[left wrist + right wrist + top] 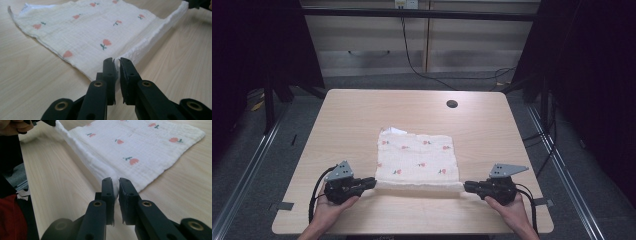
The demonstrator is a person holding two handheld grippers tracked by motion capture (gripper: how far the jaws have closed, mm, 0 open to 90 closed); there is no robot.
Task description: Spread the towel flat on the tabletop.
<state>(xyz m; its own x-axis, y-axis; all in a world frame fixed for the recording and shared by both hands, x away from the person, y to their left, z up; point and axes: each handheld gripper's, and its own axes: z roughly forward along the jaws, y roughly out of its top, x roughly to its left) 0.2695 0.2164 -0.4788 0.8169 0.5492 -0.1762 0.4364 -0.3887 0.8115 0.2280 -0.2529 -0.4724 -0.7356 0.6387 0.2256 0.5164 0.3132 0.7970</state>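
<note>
Folding step is under way: one cloth [418, 161], white with small red flowers, is lying flat near the middle of the worktop [352, 115], and its near edge is being held at both corners. The left tool [371, 183] is pinching the near left corner, jaws clamped together on the cloth; the left gripper view is showing fabric caught between the two black jaws [117, 65]. The right tool [467, 186] is doing the same at the near right corner, jaws closed on the fabric [115, 185]. The edge between them is looking rolled or doubled, stretched taut and lifting slightly off the wood. My judgement: the grasp is finished, and the next move is calling for both hands rising together and carrying the near edge forward over the cloth toward the far edge, keeping even tension so the fold lands square. Count: one cloth, two tools, one worktop, one dark round hole [452, 104] in the far part of the worktop.
</note>
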